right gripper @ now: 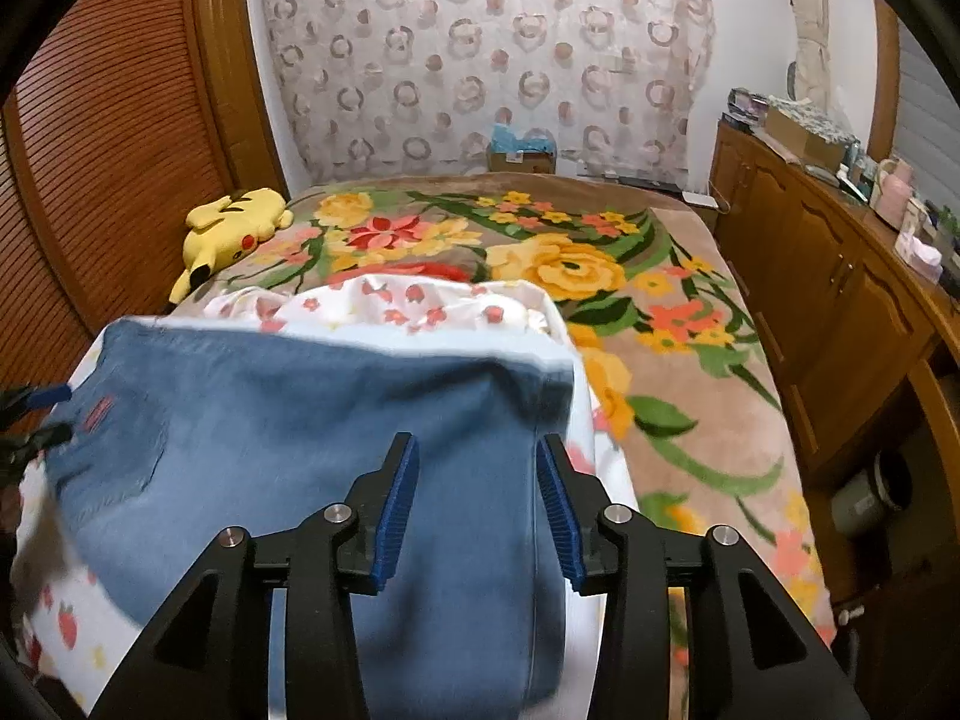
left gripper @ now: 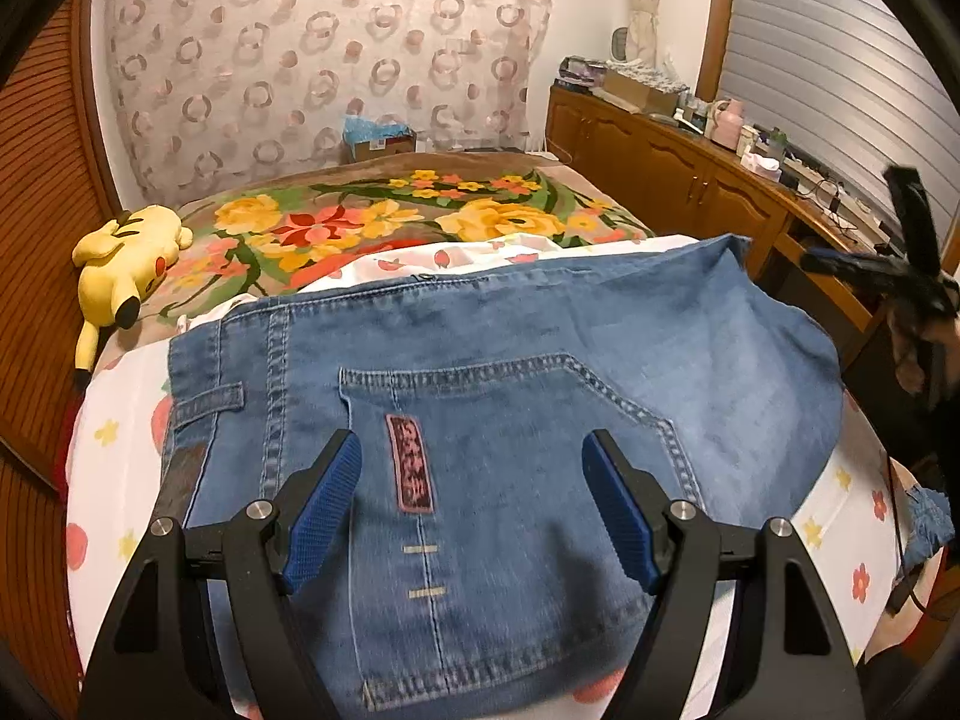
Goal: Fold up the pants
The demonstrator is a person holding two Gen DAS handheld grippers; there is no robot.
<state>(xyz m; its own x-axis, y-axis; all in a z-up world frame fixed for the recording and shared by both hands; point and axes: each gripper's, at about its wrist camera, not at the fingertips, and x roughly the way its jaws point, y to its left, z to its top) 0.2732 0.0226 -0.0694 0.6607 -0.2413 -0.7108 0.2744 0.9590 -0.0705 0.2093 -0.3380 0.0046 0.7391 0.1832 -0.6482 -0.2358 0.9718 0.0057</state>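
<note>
With both the left gripper [left gripper: 471,507] and right gripper [right gripper: 477,507] held wide and empty, the folded blue denim pants [left gripper: 480,372] could be rucked at 12 o'clock if dragged.

Blue denim pants [left gripper: 480,360] are laid flat on a bed, folded over w/ back pocket side up. A stitched back pocket w/ a dark red label is seen near the waistband, belt loop at left. In the right wrist view the fabric is motion-blurred, folded edge at right.
</note>
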